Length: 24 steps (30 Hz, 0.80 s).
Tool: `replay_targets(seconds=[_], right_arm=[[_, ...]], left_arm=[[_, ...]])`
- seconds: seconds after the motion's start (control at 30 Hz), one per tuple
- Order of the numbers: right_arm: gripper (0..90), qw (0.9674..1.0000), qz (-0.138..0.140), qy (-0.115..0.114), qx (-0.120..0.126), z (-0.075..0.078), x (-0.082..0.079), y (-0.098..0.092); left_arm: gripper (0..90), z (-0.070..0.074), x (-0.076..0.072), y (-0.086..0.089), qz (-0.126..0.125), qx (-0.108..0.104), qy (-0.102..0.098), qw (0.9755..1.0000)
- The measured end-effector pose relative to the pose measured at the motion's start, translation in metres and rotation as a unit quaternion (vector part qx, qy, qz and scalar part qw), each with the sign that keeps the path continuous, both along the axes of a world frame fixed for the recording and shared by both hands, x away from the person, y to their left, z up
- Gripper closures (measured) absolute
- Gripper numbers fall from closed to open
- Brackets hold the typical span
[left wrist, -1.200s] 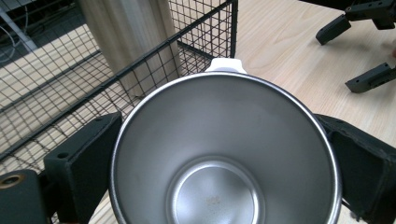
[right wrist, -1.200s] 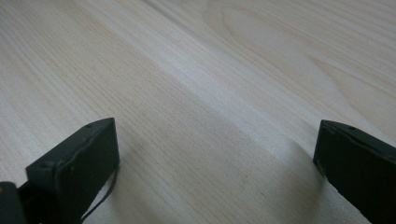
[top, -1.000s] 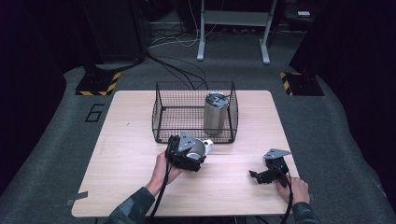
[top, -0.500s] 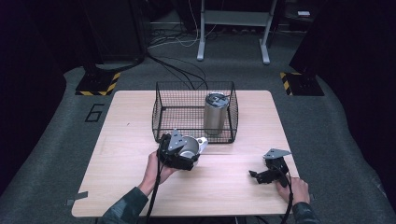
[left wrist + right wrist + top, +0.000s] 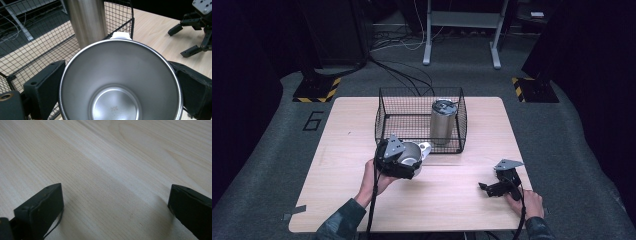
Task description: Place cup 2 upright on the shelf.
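Left gripper (image 5: pixel 408 161) clamps steel mug (image 5: pixel 121 80) by its body just near of the wire basket (image 5: pixel 384 127), prob light, rigid, slick, so squeeze walls firmly; right gripper (image 5: pixel 492 189) open, idle.

A wooden table (image 5: pixel 337 150) stands on a grey floor (image 5: pixel 272 165). On its far middle is a black wire basket (image 5: pixel 384 117), and a tall steel tumbler (image 5: pixel 442 122) stands upright in the basket's right part. A white "6" (image 5: pixel 313 120) is on the floor at the left, and black cables (image 5: pixel 402 75) lie beyond the table.
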State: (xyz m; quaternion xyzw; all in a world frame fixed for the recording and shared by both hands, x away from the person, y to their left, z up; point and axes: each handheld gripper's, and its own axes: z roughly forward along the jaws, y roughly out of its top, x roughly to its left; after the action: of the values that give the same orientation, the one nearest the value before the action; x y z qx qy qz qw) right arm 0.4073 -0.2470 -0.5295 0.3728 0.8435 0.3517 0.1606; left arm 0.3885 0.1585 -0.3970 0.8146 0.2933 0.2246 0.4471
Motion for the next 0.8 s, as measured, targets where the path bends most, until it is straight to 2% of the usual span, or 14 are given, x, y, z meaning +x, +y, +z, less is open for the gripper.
replay_targets(seconds=[0.03,0.23,0.8], right_arm=[[0.0,1.0000,0.000,0.000,0.000,0.000,0.000,0.000],[0.0,1.0000,0.000,0.000,0.000,0.000,0.000,0.000],[0.0,1.0000,0.000,0.000,0.000,0.000,0.000,0.000]], left_arm=[[6.0,0.002,0.000,0.001,0.003,-0.005,0.002,1.0000],[6.0,0.012,0.003,0.006,0.005,-0.005,0.003,1.0000],[6.0,0.037,0.011,0.010,0.007,-0.012,-0.010,0.9999]])
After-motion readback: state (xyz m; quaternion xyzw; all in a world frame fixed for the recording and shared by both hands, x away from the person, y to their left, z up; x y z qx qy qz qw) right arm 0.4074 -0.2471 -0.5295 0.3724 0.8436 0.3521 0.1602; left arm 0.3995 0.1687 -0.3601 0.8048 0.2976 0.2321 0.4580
